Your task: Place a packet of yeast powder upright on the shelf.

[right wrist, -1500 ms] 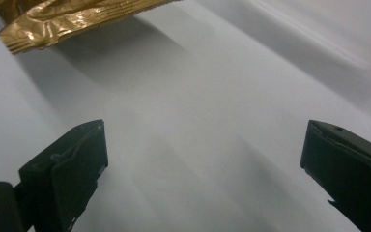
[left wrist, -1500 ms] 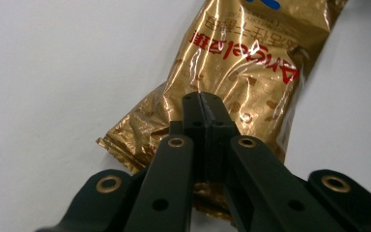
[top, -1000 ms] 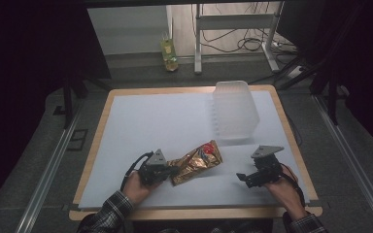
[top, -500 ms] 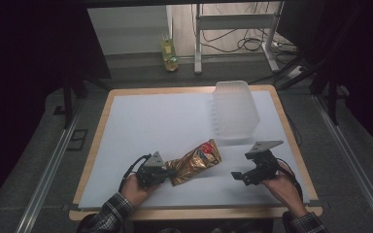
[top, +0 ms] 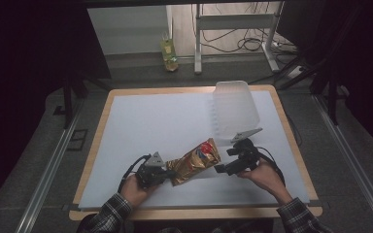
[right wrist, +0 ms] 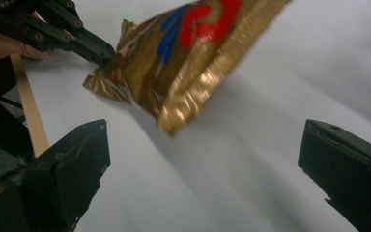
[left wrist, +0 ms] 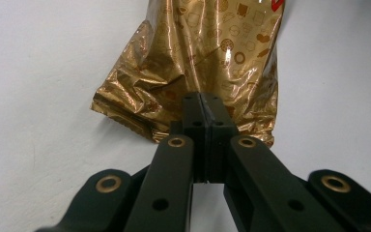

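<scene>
pinching gold snack bag, left hand-held gripper clenched, right hand-held gripper released

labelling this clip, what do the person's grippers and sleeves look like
Both grippers are black. The left gripper and the right gripper each carry a grey three-cornered plate on top and trail a black cable. In the left gripper view the jaws are flat black bars with brass-ringed holes at the pivots; in the right gripper view they are blocky and matte. The sleeves are dark plaid.
</scene>
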`<state>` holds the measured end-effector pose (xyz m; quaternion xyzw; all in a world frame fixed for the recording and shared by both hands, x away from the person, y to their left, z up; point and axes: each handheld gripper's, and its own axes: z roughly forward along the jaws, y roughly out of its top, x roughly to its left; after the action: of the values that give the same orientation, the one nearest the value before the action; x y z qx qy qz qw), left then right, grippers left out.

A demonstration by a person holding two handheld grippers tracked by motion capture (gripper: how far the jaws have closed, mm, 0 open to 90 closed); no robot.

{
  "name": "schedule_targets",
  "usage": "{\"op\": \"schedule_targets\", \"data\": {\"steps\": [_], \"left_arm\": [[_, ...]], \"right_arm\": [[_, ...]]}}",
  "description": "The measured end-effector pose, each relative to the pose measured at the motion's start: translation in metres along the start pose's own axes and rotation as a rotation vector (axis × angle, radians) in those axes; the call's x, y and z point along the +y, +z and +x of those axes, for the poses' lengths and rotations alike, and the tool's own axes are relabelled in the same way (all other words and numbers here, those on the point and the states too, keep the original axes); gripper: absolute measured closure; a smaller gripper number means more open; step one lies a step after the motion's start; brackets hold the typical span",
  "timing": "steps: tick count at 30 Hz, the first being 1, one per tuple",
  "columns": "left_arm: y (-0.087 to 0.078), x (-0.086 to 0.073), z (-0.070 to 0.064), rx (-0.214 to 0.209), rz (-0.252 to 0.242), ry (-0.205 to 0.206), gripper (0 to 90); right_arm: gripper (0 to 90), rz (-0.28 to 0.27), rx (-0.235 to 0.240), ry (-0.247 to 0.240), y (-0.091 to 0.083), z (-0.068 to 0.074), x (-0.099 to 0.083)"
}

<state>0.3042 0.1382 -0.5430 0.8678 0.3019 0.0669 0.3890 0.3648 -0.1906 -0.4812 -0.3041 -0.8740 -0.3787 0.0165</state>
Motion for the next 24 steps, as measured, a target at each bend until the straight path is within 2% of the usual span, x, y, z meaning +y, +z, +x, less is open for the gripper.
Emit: {"op": "schedule_targets", "data": {"steps": [4,8,10,13,19,22,24], "left_arm": [[0.0,0.0,0.0,-0.002,-0.007,-0.012,89.9],[0.0,0.0,0.0,-0.001,0.001,0.001,89.9],[0.0,0.0,0.0,-0.003,-0.007,-0.01,89.9],[0.0,0.0,0.001,-0.003,0.001,0.0,89.9],[-0.001,0.0,0.001,-0.004,0.002,0.005,89.8],[-0.001,0.0,0.001,-0.007,0.0,0.002,89.8],[-0.001,0.0,0.001,-0.005,0.003,0.009,89.7]], "right_arm": [[4.4,0.024,0.022,0.002,0.011,0.001,0.01],[8.1,0.052,0.078,0.046,0.022,-0.003,0.019],[13.1,0.065,0.091,0.069,0.028,-0.005,0.024],[22.1,0.079,0.118,0.096,0.038,-0.006,0.032],[42.3,0.128,0.173,0.098,0.054,-0.006,0.045],[50.0,0.141,0.232,0.126,0.059,-0.009,0.048],[54.4,0.137,0.246,0.129,0.061,-0.01,0.05]]}}
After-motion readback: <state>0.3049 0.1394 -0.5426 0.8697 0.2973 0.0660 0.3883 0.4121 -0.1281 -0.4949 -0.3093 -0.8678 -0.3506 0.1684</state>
